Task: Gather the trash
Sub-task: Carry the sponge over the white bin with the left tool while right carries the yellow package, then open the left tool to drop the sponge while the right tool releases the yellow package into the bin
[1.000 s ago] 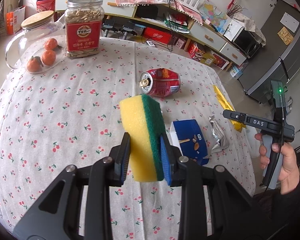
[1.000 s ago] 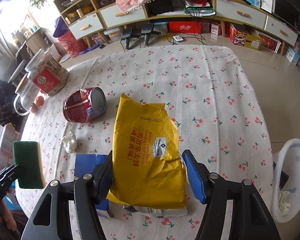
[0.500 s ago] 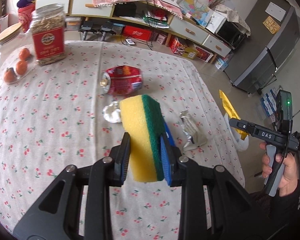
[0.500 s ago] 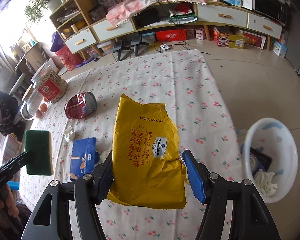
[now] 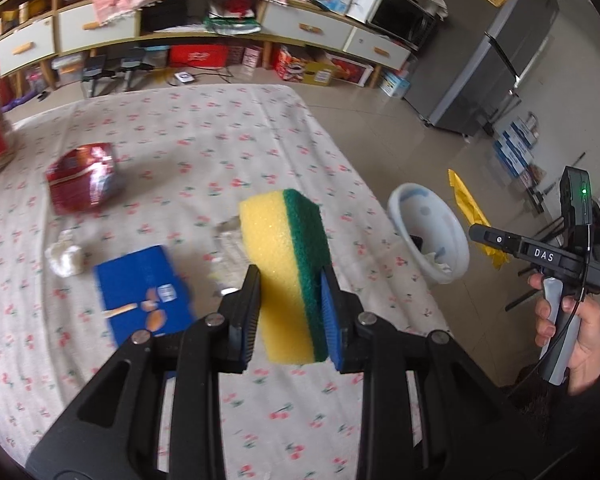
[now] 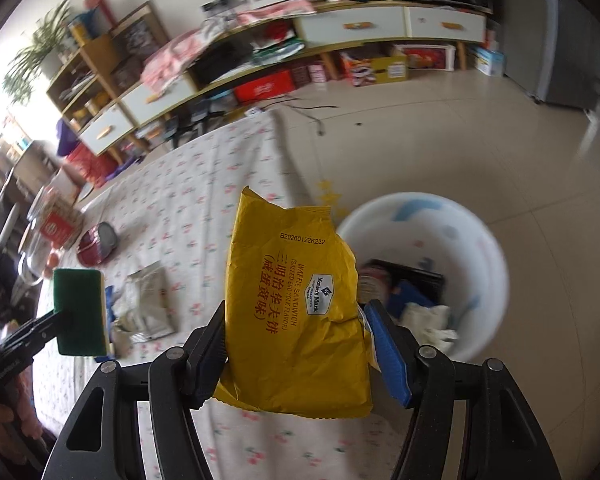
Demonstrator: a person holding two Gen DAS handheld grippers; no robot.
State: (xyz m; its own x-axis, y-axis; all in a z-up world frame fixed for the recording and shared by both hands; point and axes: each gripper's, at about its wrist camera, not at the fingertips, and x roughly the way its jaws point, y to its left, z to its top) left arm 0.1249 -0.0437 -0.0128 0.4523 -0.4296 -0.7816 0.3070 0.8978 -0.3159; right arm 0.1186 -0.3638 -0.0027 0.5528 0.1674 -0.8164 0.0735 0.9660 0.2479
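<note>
Yellow wrapper [image 6: 296, 304] gripped in right jaws near bin [image 6: 488, 248], ready to drop; left jaws clamp sponge [image 5: 286, 268].

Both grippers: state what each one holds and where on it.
Left gripper clamps the sponge across its lower half, yellow and green faces. Right gripper grips the yellow wrapper by its lower side edges.
</note>
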